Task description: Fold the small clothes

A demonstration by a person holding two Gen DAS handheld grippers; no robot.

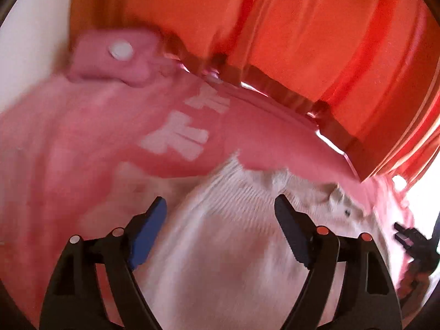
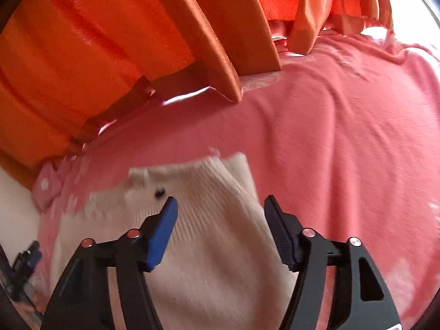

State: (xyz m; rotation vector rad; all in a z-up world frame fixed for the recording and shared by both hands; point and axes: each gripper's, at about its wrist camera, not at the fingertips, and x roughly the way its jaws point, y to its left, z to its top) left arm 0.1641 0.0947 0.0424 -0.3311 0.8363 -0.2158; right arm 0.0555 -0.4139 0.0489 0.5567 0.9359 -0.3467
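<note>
Orange curtains hang in heavy folds across the back of both views, their lower hem ending just above the pink cloth. The pink cloth covers the surface under everything and fills most of the right wrist view; in the left wrist view it carries pale block markings. At its far left corner in that view lies a folded pink piece with a round white button; the same piece appears small at the left edge of the right wrist view.

The cream ribbed garment lies on the pink cloth in front of both cameras. Its knit ribs run away from the cameras, and its far edge sits well short of the curtain hem. A small dark button shows near its upper part in the right wrist view. Both views are blurred, so finer folds cannot be made out.

The left hand-held gripper is released, its fingers spread wide over the cream garment with nothing between them. The right hand-held gripper is likewise released, its fingers apart above the same garment. Whether either fingertip touches the knit cannot be told. The other gripper shows small and dark at the outer edge of each view.
</note>
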